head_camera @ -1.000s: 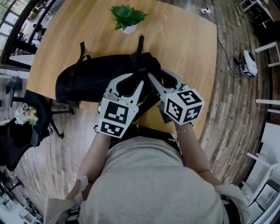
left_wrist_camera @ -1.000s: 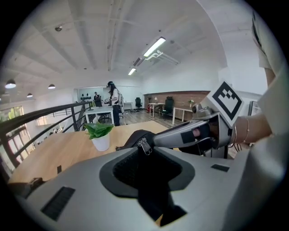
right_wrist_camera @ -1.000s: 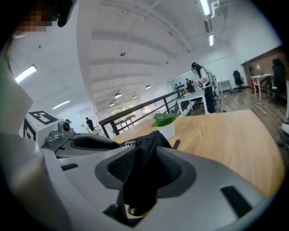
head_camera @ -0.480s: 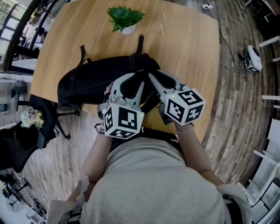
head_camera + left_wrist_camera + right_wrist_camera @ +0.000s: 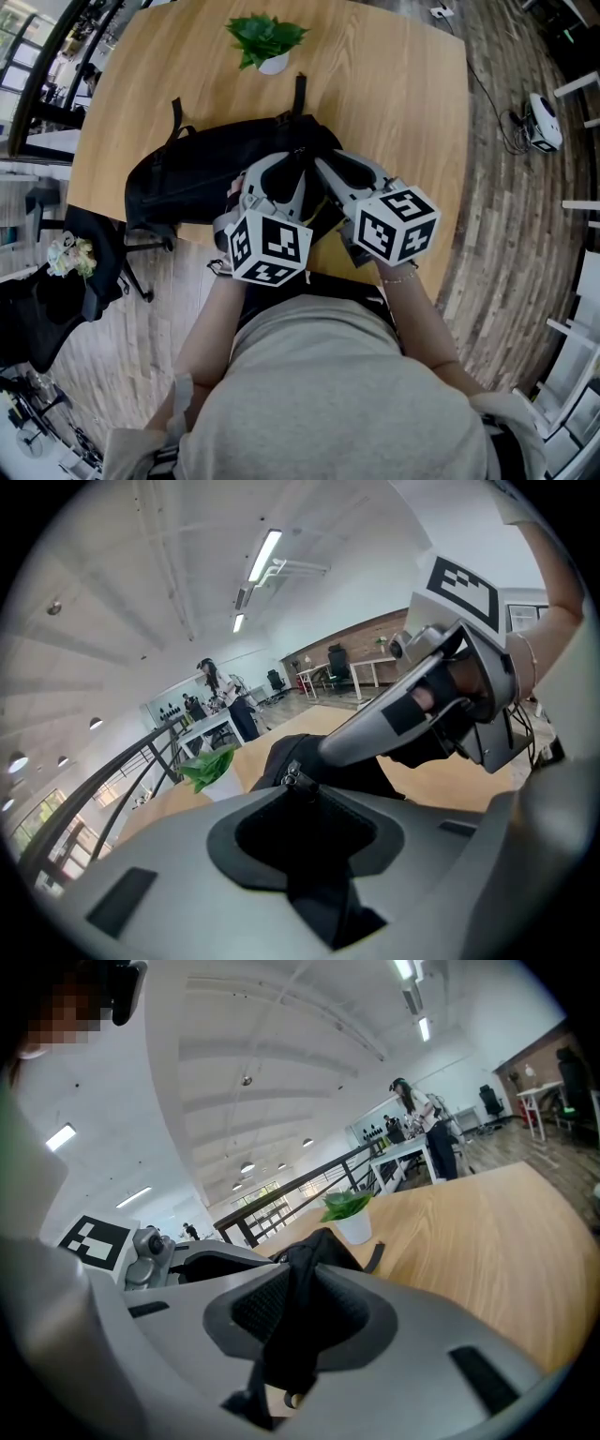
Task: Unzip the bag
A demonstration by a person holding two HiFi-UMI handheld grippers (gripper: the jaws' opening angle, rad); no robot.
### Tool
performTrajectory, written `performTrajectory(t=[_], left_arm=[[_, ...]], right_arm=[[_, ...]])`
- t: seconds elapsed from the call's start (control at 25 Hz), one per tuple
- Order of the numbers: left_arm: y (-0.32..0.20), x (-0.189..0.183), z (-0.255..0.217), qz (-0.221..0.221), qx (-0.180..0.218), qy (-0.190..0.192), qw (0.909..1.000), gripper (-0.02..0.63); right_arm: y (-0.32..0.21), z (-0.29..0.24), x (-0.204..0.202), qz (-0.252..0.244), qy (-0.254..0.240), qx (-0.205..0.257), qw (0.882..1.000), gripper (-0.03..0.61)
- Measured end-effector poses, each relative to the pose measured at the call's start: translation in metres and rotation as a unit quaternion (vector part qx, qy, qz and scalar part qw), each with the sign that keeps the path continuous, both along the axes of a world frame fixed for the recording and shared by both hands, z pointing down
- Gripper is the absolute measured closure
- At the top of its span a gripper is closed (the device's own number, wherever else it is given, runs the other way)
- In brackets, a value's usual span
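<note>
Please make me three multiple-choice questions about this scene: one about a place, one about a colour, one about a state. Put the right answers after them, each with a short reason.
1. Where does the potted plant stand?
A) on the table, beyond the bag
B) on the floor
C) inside the bag

2. What colour is the bag?
A) red
B) black
C) white

3. How are the jaws of the left gripper?
A) wide apart and empty
B) closed on a leaf
C) closed on the bag at its zipper pull

Answers:
1 A: the head view shows it on the wood past the bag.
2 B: it is black in every view.
3 C: the left gripper view shows dark fabric and the pull pinched between them.
</note>
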State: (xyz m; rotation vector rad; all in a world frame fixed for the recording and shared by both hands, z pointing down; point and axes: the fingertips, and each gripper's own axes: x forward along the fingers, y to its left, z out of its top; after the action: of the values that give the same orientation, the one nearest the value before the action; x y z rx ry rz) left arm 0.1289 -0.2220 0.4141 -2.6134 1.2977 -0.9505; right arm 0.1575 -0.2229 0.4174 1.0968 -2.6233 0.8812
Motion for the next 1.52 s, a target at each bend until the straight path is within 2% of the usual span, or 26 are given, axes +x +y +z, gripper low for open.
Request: performTrajectory(t=[0.2,0.6,0.92,1.16,1.36,1.52], left_arm=[[-0.001,-0.003,0.001,-0.011,0.016,-0.005,0.9998,0.514],[0.011,-0.010,-0.014,-0.024,0.015,0.043,0.9987,0.572],[0.006,-0.016,-0.029,-0.057,0.046,0.071,0.9948,0.575],[-0.003,-0.014,-0.029,-0.057,0.053,0.067,0.9947,0.575],[-0.003,-0.007,-0.021,-0.031,0.033,0.051,0.9977,0.581],[0.004,-0.007,-0.024,-0.038,0.006,0.070,0.9968,0.594]], right_arm=[[0.000,0.000,-0.001,0.001,0.001,0.001,1.000,0.488],[0.002,0.000,0.002,0.008,-0.005,0.000,1.000,0.488],[0.002,-0.001,0.003,0.013,-0.012,-0.001,1.000,0.486],[0.002,0.000,0.003,0.011,-0.014,-0.001,1.000,0.486],[0.001,0.001,0.004,0.015,-0.011,0.003,1.000,0.486],[0.000,0.001,0.007,0.023,-0.003,0.009,1.000,0.489]])
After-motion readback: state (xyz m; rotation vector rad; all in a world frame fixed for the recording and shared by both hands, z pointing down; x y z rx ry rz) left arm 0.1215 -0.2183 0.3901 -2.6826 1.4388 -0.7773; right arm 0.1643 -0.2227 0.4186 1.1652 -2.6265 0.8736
